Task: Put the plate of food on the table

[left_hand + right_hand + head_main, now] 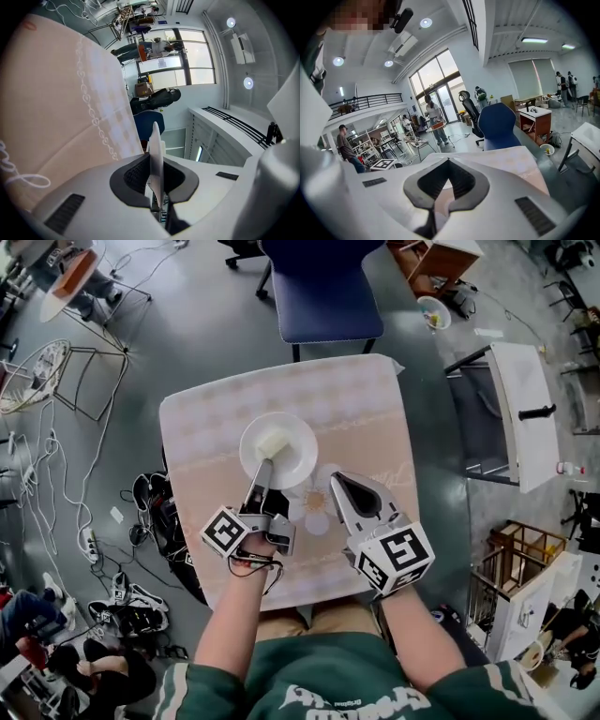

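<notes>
The right gripper, jaws together and empty, waits while the left gripper, jaws clamped on the plate rim, seems to be setting it down mid-table; next, release gently.

The left gripper has its dark ribbed fingers closed on the rim of a thin white plate. The plate is seen edge-on and rises as a narrow blade between them. Left of the plate, the tabletop fills the view at a steep slant, covered in a pale pink cloth with a white looped border. Just behind the plate stands a blue chair, and above it are tall bright windows.
</notes>
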`<state>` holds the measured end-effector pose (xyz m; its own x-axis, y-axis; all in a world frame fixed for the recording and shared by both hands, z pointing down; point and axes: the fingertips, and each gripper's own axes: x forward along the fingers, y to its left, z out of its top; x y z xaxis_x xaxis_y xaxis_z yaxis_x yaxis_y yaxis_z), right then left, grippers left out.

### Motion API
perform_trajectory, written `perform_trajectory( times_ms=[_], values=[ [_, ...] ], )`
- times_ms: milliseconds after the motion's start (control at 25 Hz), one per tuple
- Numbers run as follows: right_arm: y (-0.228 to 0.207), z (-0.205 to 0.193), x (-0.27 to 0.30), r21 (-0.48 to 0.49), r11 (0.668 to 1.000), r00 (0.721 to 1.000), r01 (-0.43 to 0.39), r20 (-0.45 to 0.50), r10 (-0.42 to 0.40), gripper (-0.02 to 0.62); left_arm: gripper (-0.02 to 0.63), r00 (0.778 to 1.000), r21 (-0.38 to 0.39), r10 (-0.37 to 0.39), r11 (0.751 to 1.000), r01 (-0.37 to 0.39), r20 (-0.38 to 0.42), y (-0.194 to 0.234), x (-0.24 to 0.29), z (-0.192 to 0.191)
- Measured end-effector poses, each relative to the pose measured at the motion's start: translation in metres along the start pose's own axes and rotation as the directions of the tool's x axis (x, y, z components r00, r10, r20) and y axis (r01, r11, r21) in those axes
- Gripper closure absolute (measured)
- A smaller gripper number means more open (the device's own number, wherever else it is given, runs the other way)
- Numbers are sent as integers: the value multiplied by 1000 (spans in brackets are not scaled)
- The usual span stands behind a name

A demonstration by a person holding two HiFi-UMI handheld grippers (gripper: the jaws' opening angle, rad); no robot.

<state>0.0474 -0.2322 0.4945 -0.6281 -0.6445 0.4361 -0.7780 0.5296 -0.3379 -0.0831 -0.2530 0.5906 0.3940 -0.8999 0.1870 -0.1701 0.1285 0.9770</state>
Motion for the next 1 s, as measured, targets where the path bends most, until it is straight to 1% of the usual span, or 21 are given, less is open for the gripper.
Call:
perform_trajectory(
  times_ms=[160,280,440,560,680,720,760,800,840,880,1000],
  values=[
    [-18,1,15,5,1000,1000,10,-9,-10,581,575,1000,0,21,1000,-21,-15,12,15,-2],
    [-26,0,25,13,1000,1000,12,-16,-12,581,575,999,-23,50,998,-51,-16,26,20,-5],
    [-30,1,35,24,1000,1000,7,-18,-7,581,575,996,17,76,997,-75,-52,36,29,-11],
    [-31,2,39,30,1000,1000,7,-19,-6,581,575,990,4,125,992,-125,-69,47,33,-16],
    [-31,2,42,31,1000,1000,6,-22,-5,581,575,989,10,131,991,-131,-65,51,36,-15],
    [-30,2,43,30,1000,1000,4,-23,-3,581,575,984,24,161,987,-160,-70,56,35,-16],
    [-30,2,43,28,1000,1000,2,-26,-2,581,575,974,53,213,976,-210,-80,63,33,-18],
    [-29,1,44,25,1000,1000,0,-28,1,581,575,958,91,271,960,-264,-89,70,31,-19],
    [-29,2,45,21,1000,1000,-2,-28,3,581,570,946,115,312,947,-301,-93,76,29,-21],
    [-28,2,46,18,1000,1000,-6,-26,6,581,568,941,112,324,943,-313,-95,78,28,-22],
    [-25,4,47,17,1000,1000,-13,-21,13,581,568,951,53,298,954,-294,-82,77,24,-23]
  ],
)
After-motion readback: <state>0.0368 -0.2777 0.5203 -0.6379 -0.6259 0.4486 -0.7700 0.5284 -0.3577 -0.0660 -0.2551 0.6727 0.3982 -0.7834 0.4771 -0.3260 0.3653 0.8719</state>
